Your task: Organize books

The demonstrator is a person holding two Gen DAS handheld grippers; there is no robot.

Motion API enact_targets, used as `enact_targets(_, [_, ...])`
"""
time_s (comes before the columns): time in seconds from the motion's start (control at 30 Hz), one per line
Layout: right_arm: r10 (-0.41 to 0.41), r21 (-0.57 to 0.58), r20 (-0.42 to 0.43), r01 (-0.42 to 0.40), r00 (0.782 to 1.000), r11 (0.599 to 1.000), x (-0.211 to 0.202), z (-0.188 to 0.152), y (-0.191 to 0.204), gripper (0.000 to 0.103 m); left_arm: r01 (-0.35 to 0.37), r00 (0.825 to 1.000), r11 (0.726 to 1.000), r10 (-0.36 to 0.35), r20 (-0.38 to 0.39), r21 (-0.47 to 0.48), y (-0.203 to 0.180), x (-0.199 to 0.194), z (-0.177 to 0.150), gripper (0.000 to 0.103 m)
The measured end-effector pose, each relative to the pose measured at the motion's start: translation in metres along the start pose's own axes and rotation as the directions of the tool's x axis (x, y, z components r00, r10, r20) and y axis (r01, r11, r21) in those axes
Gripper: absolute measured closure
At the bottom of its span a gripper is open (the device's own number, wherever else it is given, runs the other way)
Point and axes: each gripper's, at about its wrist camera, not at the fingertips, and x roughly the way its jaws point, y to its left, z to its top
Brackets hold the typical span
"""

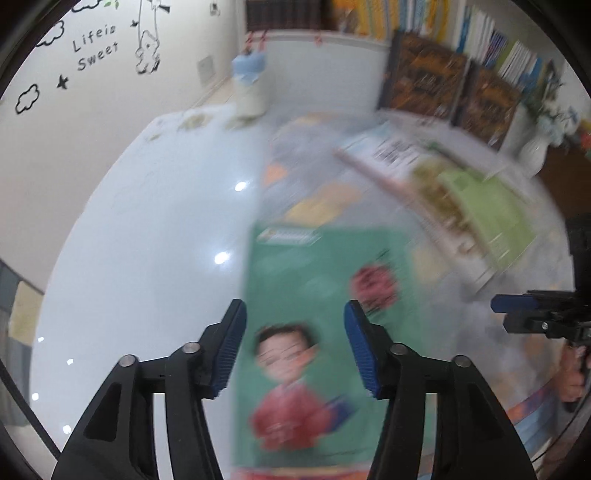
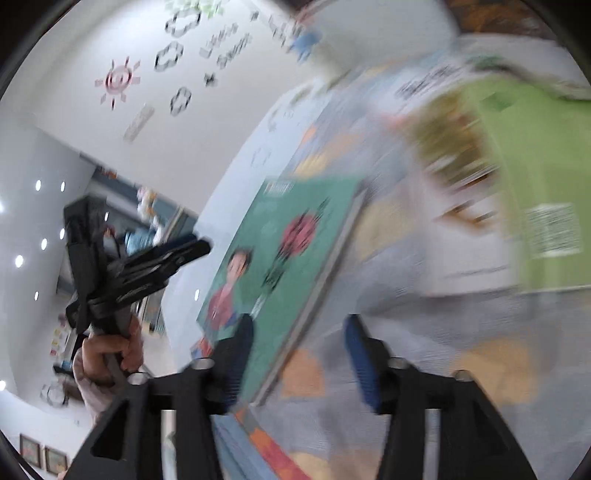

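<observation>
Blue-padded fingers (image 1: 364, 347) of the left gripper (image 1: 295, 343) stand well apart above the green book (image 1: 314, 280), nothing pressed between them. That green book, its cover showing a child in red and a red round shape, lies flat on the patterned mat (image 1: 332, 195) that covers part of the white table (image 1: 147, 221), its long edge close to the mat's edge. In the right wrist view the right gripper (image 2: 299, 350) is likewise parted and holds nothing; its left finger overlaps the book's near corner in the picture, though the blur hides whether it touches. Beyond the green book a second, lime-green book (image 1: 476, 206) lies slanted on the mat. Farther back, dark-covered books (image 1: 424, 77) lean upright against a row of shelved books (image 1: 480, 33), beside a white vase (image 1: 533, 153). A hand (image 2: 110, 354) grips the left gripper's handle.
</observation>
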Motion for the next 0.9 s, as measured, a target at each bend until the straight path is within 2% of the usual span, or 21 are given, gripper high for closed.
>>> enact_targets(0.03, [0.0,0.019,0.026,0.0,1.0,1.0,-0.012,0.002,-0.01,0.045,0.008,1.0,1.0,-0.009,0.017,0.004,-0.01,0.0,0.005,0.037])
enact_targets(0.1, [-0.01,0.082,0.089,0.003,0.996,0.997,-0.043,0.009,-0.039,0.045,0.05,0.998,0.999,-0.051,0.044,0.013,-0.038,0.003,0.017,0.037])
enact_targets(0.2, [-0.106,0.149,0.181,0.079,0.978,0.986,-0.087,0.018,-0.084,0.044,0.161,0.985,0.987,-0.162,0.053,0.025,-0.084,0.02,0.027,0.037])
enact_targets(0.33, [-0.266,0.254,0.251,0.202,0.93,0.946,-0.135,0.021,-0.149,0.044,0.222,0.974,0.975,-0.223,0.033,0.02,-0.144,0.06,0.031,0.037])
enact_targets(0.4, [-0.329,0.295,0.265,0.249,0.906,0.923,-0.147,0.02,-0.174,0.044,0.277,0.961,0.961,-0.277,0.012,0.008,-0.168,0.078,0.031,0.037])
enact_targets(0.47, [-0.351,0.321,0.307,0.251,0.885,0.913,-0.158,0.017,-0.198,0.044,0.301,0.954,0.954,-0.301,-0.002,0.016,-0.192,0.094,0.028,0.037])
enact_targets(0.53, [-0.288,0.31,0.354,0.179,0.89,0.934,-0.161,0.015,-0.209,0.044,0.293,0.956,0.955,-0.293,-0.005,0.037,-0.211,0.109,0.022,0.037])
enact_targets(0.57, [-0.291,0.292,0.344,0.193,0.893,0.937,-0.161,0.018,-0.208,0.044,0.271,0.961,0.96,-0.274,0.029,0.066,-0.216,0.107,0.019,0.034])
enact_targets(0.6, [-0.311,0.271,0.323,0.228,0.894,0.935,-0.159,0.021,-0.202,0.044,0.246,0.968,0.963,-0.25,0.024,0.107,-0.222,0.106,0.016,0.034])
enact_targets(0.67, [-0.348,0.234,0.306,0.284,0.886,0.93,-0.155,0.023,-0.195,0.043,0.254,0.965,0.961,-0.26,0.041,0.108,-0.218,0.104,0.014,0.034])
enact_targets(0.73, [-0.356,0.221,0.325,0.295,0.876,0.93,-0.15,0.022,-0.192,0.039,0.277,0.957,0.957,-0.284,0.066,0.09,-0.212,0.103,0.011,0.034])
enact_targets(0.8, [-0.359,0.176,0.303,0.318,0.883,0.931,-0.147,0.025,-0.19,0.035,0.284,0.955,0.955,-0.29,0.068,0.085,-0.211,0.103,0.012,0.034])
enact_targets(0.83, [-0.352,0.153,0.293,0.32,0.889,0.935,-0.144,0.026,-0.187,0.03,0.281,0.956,0.956,-0.287,0.068,0.084,-0.212,0.104,0.012,0.034])
enact_targets(0.9, [-0.359,0.139,0.288,0.332,0.888,0.933,-0.141,0.023,-0.185,0.028,0.266,0.96,0.958,-0.273,0.065,0.107,-0.218,0.105,0.012,0.034])
